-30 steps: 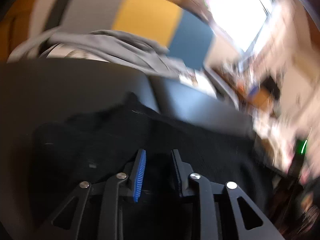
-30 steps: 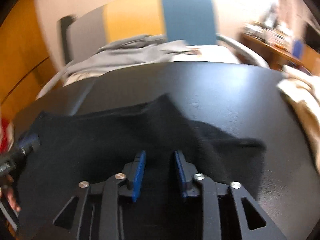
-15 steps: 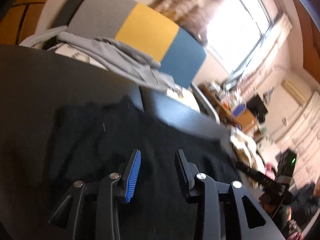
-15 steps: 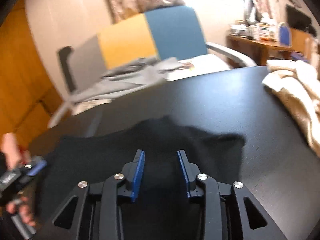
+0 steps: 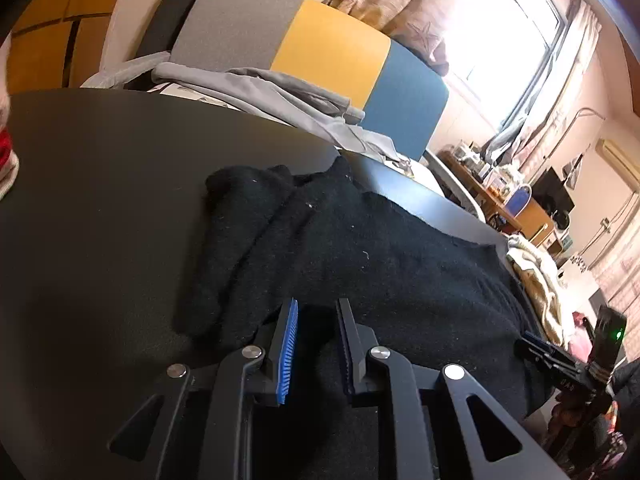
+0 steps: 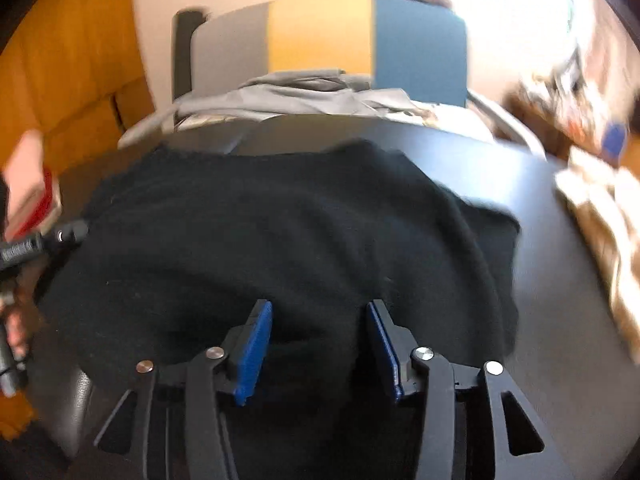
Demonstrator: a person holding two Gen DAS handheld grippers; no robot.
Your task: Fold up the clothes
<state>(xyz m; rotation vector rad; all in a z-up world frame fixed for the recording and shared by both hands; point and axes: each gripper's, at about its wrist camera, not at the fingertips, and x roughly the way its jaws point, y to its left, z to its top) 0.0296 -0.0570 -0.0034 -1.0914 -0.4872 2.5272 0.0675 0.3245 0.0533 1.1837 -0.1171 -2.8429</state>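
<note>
The left gripper (image 5: pixel 316 320) has just narrowed its jaws over the near hem of the black garment (image 5: pixel 360 256), though I cannot tell if it pinches cloth. The right gripper (image 6: pixel 320 320) has just spread wide, cloth lying loose between its fingers: probably regripping for another fold.

no readable text, labels, brands or numbers anywhere in view
</note>
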